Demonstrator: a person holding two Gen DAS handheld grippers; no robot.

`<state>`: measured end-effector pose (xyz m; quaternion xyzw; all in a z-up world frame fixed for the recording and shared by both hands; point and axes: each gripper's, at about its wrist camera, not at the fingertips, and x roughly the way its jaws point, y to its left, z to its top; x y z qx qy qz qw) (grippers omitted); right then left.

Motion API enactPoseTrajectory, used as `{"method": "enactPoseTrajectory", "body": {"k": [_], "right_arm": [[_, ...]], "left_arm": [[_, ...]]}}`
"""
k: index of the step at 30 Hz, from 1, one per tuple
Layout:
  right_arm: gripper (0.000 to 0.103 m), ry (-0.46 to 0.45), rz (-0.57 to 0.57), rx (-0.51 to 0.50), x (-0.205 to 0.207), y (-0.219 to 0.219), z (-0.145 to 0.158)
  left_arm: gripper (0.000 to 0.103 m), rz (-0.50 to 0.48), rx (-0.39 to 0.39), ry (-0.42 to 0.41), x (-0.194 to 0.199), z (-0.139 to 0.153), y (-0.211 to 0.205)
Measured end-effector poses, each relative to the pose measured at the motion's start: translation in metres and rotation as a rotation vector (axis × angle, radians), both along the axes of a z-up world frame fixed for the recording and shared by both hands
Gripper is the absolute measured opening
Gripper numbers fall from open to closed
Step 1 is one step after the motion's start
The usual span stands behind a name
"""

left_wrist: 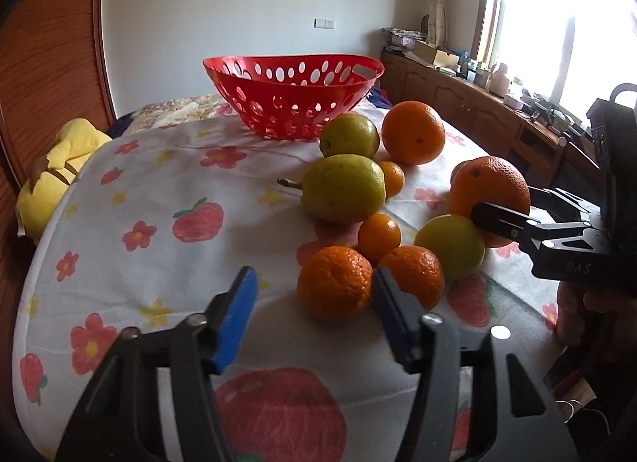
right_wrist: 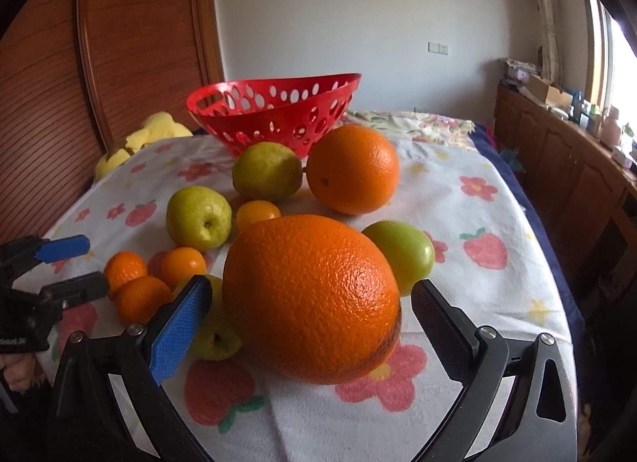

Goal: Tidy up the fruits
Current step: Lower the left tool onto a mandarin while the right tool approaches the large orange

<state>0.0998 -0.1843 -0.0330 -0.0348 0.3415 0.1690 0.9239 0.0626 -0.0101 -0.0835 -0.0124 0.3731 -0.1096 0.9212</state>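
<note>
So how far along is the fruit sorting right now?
Barely started: nothing shows inside the red basket. In hand: the right gripper straddles a large orange, fingers open, not yet closed. The left gripper is open near a small orange. Left: all the fruit on the tablecloth, including the pear.

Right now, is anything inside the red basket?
None shows. The red basket has only its far inner wall and holes visible in both views; its near wall hides the bottom. All visible fruit, like the big orange, lies on the tablecloth.
</note>
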Motion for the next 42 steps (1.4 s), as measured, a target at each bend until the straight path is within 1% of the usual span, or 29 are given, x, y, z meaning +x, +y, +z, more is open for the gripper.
{"method": "enactPoseTrajectory", "body": {"k": [8, 15, 17, 19, 22, 23, 26, 30, 37, 42], "right_arm": [[0.101, 0.008, 0.006, 0.031, 0.002, -0.003, -0.002], [0.101, 0.001, 0.005, 0.033, 0.002, -0.003, -0.003], [0.101, 0.004, 0.004, 0.038, 0.001, -0.002, -0.003], [0.101, 0.002, 0.004, 0.036, 0.001, -0.002, -0.003], [0.101, 0.001, 0.004, 0.036, 0.001, -0.002, -0.002], [0.101, 0.002, 0.004, 0.039, 0.001, -0.002, -0.002], [0.101, 0.001, 0.003, 0.037, 0.001, 0.001, -0.002], [0.101, 0.003, 0.004, 0.041, 0.001, 0.000, -0.002], [0.101, 0.007, 0.003, 0.049, 0.001, 0.000, -0.002], [0.101, 0.011, 0.004, 0.056, 0.001, -0.002, -0.004]], "left_arm": [[0.051, -0.039, -0.026, 0.036, 0.008, -0.004, -0.002], [0.053, -0.064, -0.039, 0.060, 0.014, -0.006, -0.001], [0.050, -0.073, -0.045, 0.062, 0.015, -0.007, -0.001], [0.041, -0.092, -0.053, 0.061, 0.015, -0.007, -0.001], [0.039, -0.088, -0.006, 0.049, 0.013, -0.005, -0.005], [0.039, -0.079, 0.012, 0.042, 0.012, -0.004, -0.004], [0.039, -0.055, 0.012, 0.027, 0.010, 0.002, 0.004], [0.039, -0.033, 0.038, 0.012, 0.006, 0.006, 0.012], [0.040, -0.025, 0.045, 0.035, 0.005, -0.002, 0.016], [0.045, -0.028, 0.040, 0.030, 0.005, -0.003, 0.015]]}}
